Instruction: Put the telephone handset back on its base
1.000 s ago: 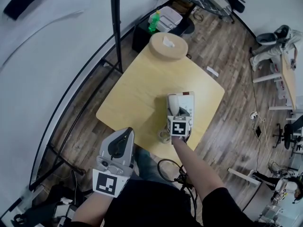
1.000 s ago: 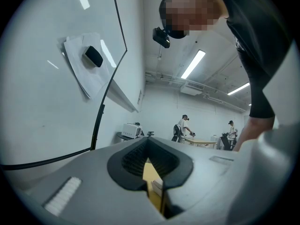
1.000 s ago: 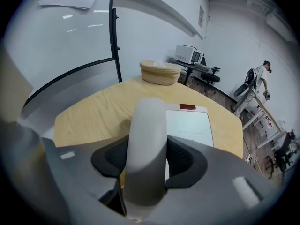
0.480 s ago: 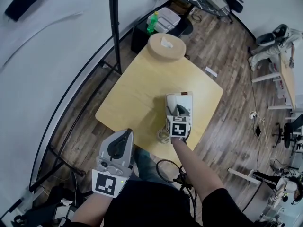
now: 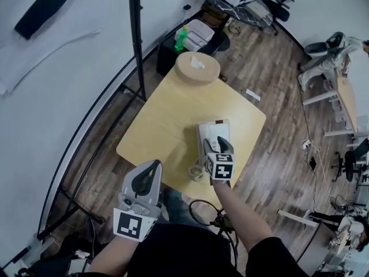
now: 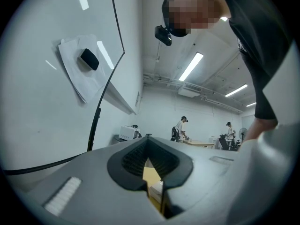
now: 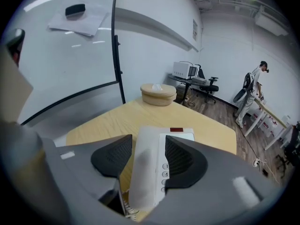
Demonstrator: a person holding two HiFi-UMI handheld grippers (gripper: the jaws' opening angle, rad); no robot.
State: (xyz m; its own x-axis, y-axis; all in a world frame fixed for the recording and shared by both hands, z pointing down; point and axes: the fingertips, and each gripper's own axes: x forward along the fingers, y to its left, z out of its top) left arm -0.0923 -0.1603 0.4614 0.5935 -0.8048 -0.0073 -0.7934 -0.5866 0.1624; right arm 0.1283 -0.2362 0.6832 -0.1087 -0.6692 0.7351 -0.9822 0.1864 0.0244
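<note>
Placing step, at its close. A white rectangular telephone base (image 5: 222, 133) with a small red tag at its far end stands on the light wooden surface (image 5: 167, 114), close to the near-right edge. The white plastic handset (image 7: 145, 172) is seen lying lengthwise along the left side of the base, beside the keypad, and appears seated in its cradle. A coiled cord (image 5: 198, 169) hangs by the near edge of the surface.

The right claw (image 7: 148, 142) is held low over the near end of the handset, one black ribbed pad on each side. The jaws are parted a little wider than the handset. A thin strip of surface shows at the left pad and keypad buttons show at the right pad, so the handset is judged released rather than gripped.

The left claw (image 6: 148, 142) is carried well back from the surface, off its near-left edge. Its pads meet at the tips and nothing is held between them.

A round pale wooden container (image 5: 198, 67) stands untouched at the far corner.

The next move is judged to call for a straight withdrawal of the right claw towards the near edge, with the jaws kept parted so that neither handset nor cord is dragged off the base.
</note>
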